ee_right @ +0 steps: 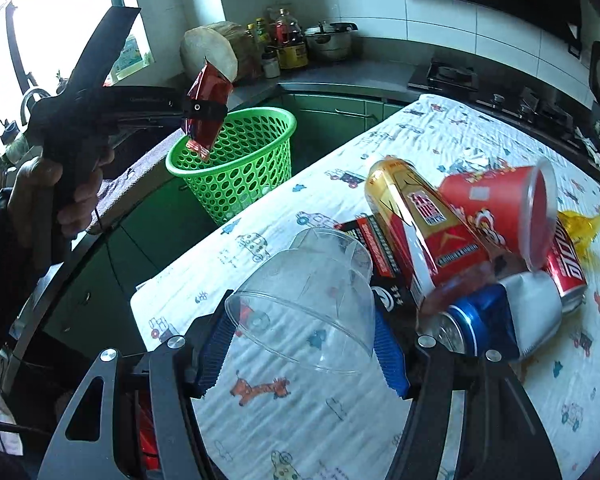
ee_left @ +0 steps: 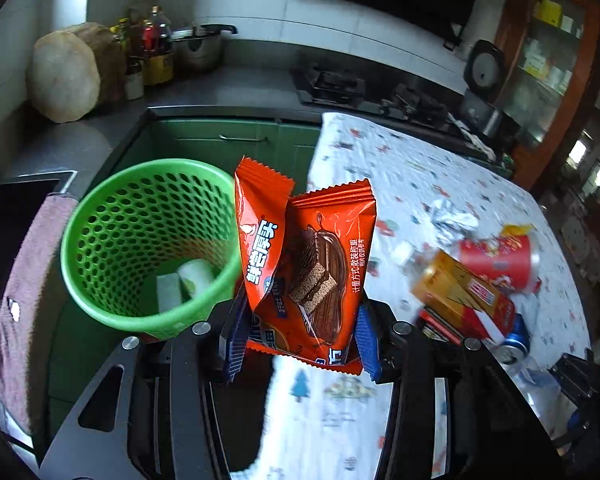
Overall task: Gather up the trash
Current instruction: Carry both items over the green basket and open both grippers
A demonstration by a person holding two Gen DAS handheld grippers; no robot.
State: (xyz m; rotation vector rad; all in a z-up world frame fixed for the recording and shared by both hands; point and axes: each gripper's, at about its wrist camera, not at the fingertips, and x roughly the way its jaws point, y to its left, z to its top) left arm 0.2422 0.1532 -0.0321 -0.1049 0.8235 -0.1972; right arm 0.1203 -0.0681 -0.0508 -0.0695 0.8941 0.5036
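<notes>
My left gripper (ee_left: 302, 336) is shut on an orange snack wrapper (ee_left: 308, 264) and holds it in the air beside the rim of a green perforated basket (ee_left: 112, 240). The basket holds a white and green piece (ee_left: 192, 276). In the right wrist view the left gripper (ee_right: 204, 114) hangs over the basket (ee_right: 240, 168) with the wrapper (ee_right: 206, 104). My right gripper (ee_right: 300, 344) is closed around a clear plastic cup (ee_right: 308, 300) lying on the table.
A patterned cloth covers the table (ee_right: 300, 420). A trash pile lies on it: a gold and red can (ee_right: 416, 224), a red paper cup (ee_right: 504, 208), a blue can (ee_right: 472, 320), a black box (ee_right: 372, 248). The kitchen counter (ee_left: 236, 88) and stove stand behind.
</notes>
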